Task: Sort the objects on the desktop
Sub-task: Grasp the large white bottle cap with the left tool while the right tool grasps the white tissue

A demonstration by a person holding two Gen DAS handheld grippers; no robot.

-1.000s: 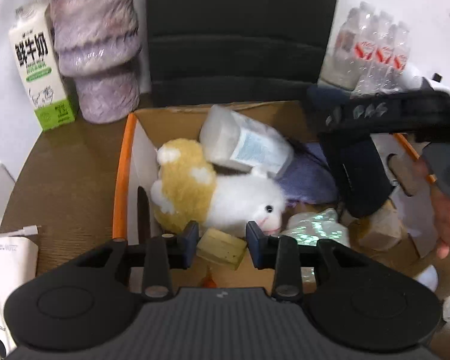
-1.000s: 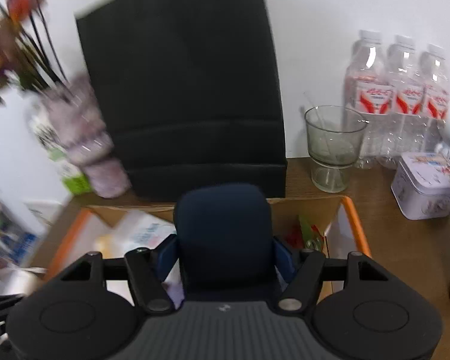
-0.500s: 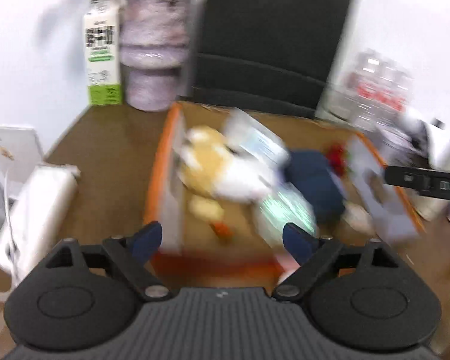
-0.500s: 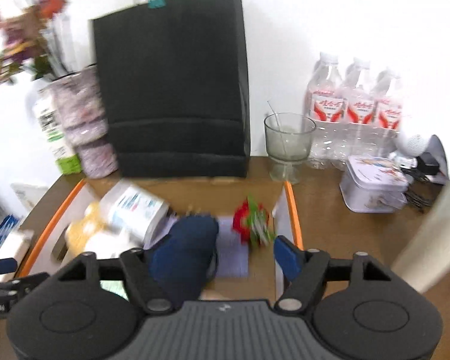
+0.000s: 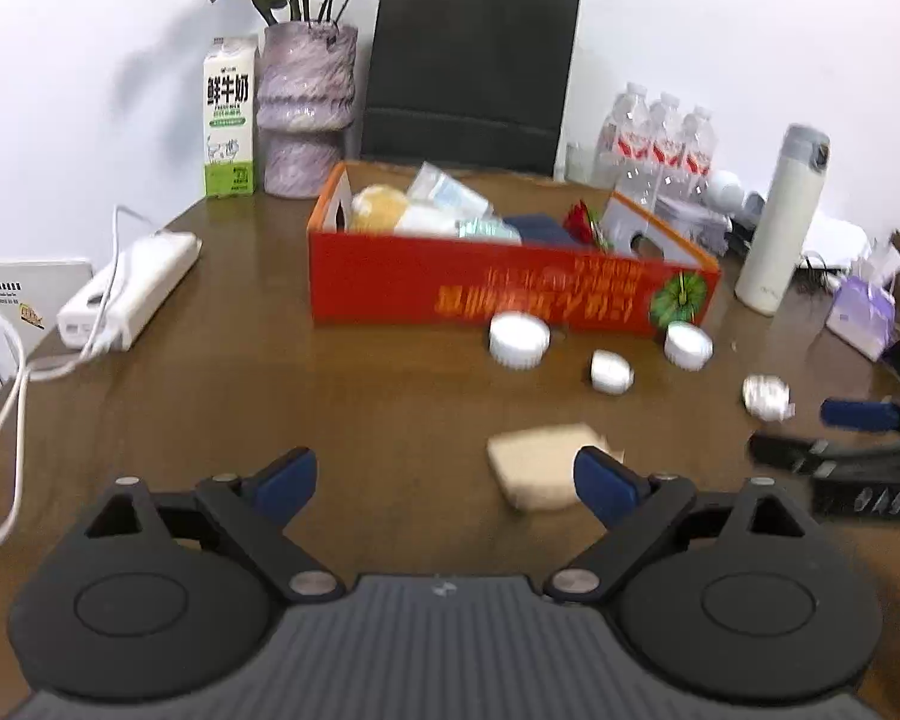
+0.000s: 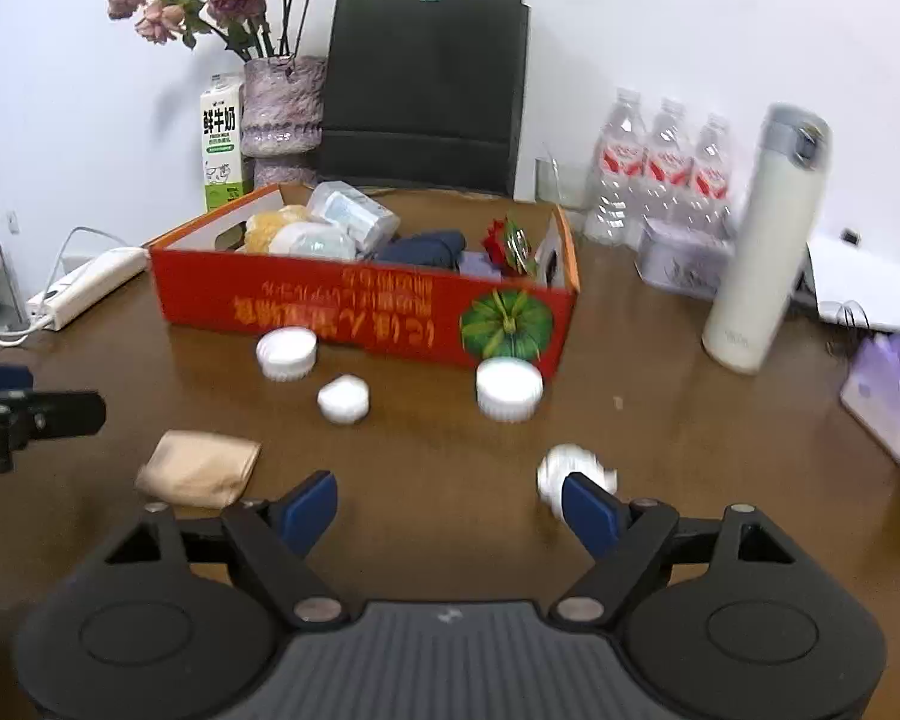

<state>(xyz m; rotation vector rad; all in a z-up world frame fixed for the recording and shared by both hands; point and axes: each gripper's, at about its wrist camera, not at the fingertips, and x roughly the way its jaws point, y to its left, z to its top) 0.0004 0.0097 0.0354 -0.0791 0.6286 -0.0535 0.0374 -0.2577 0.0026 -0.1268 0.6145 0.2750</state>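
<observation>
Between the left gripper's (image 5: 444, 480) blue fingers, whose jaws have just been opening, lies only bare wooden table (image 5: 270, 396); a beige folded cloth (image 5: 543, 465) sits just beside the right one. Likewise released and just widening, the right gripper (image 6: 450, 507) has a crumpled white paper ball (image 6: 561, 471) by its right finger. Beyond both stands the red cardboard box (image 6: 354, 309) of sorted items.

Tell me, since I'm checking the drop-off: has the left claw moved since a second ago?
Yes. The left claw has backed out of the red box, now ahead of it across bare table, jaws just opened, empty.
</observation>
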